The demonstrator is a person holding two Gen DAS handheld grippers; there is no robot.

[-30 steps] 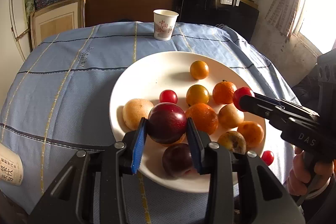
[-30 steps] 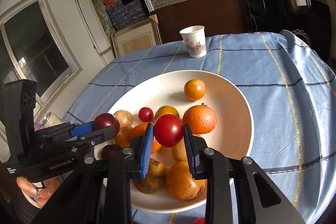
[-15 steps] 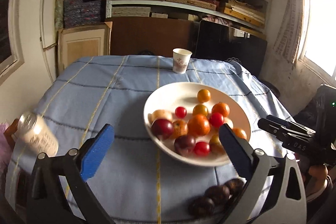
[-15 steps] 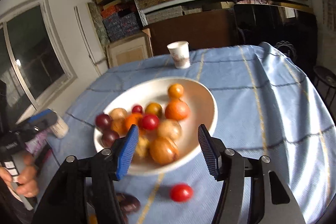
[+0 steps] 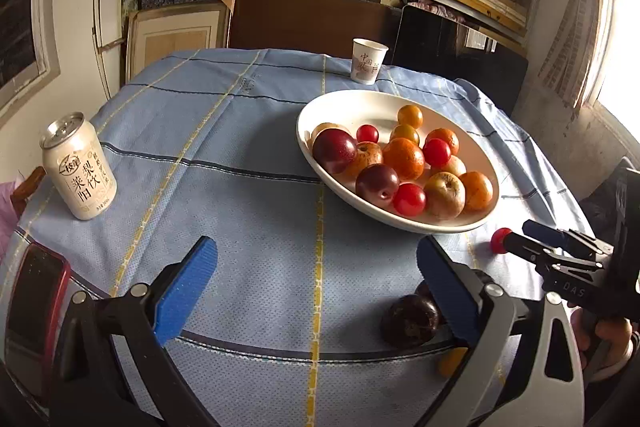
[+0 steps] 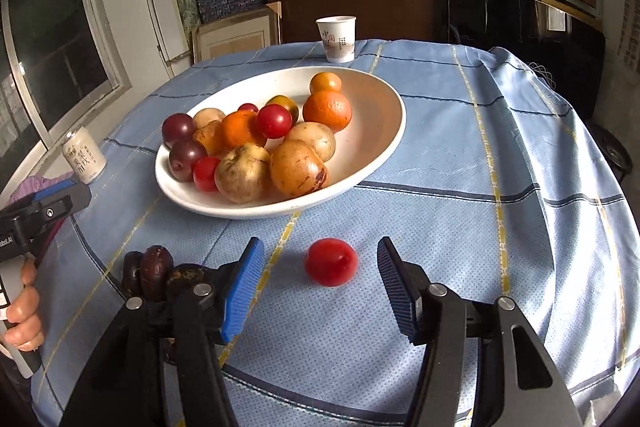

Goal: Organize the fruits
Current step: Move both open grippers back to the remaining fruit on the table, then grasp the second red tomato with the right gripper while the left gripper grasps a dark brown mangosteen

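Both grippers hang open and empty above the blue cloth (image 5: 248, 211). The right gripper (image 6: 320, 287) frames a loose tomato (image 6: 330, 261) lying just short of the fruit-filled plate (image 6: 372, 151); the left gripper (image 5: 316, 287) sits near dark fruits (image 5: 409, 320) at the table's edge

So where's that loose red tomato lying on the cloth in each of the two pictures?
Left wrist view: red tomato at far right, just below the white plate, partly hidden by the other tool's tip.
Right wrist view: tomato low centre, between the open blue fingers.
Shared landmark: paper cup.
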